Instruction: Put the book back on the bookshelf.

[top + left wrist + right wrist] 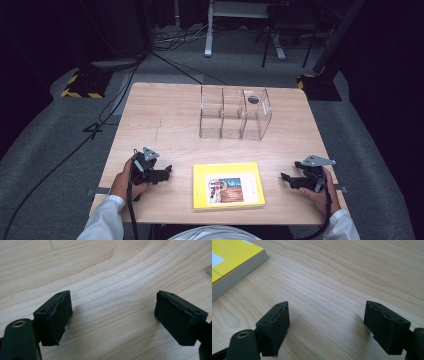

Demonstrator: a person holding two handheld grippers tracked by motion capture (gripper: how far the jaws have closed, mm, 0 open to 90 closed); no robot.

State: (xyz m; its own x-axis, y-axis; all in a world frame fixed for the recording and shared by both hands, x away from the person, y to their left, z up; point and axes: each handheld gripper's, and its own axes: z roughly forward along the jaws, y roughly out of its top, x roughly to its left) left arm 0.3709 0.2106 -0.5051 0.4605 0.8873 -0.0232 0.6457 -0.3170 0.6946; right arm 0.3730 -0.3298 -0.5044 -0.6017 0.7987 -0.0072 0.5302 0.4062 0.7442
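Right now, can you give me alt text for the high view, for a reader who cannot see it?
A yellow book lies flat at the near edge of a wooden table, between the open left tongs and the open right tongs, each held in a hand. A clear three-compartment organizer stands farther back.

Cut off and too small to read

The yellow book [234,260] is running off the right gripper view's left edge; its cover picture [226,190] is staying illegible.
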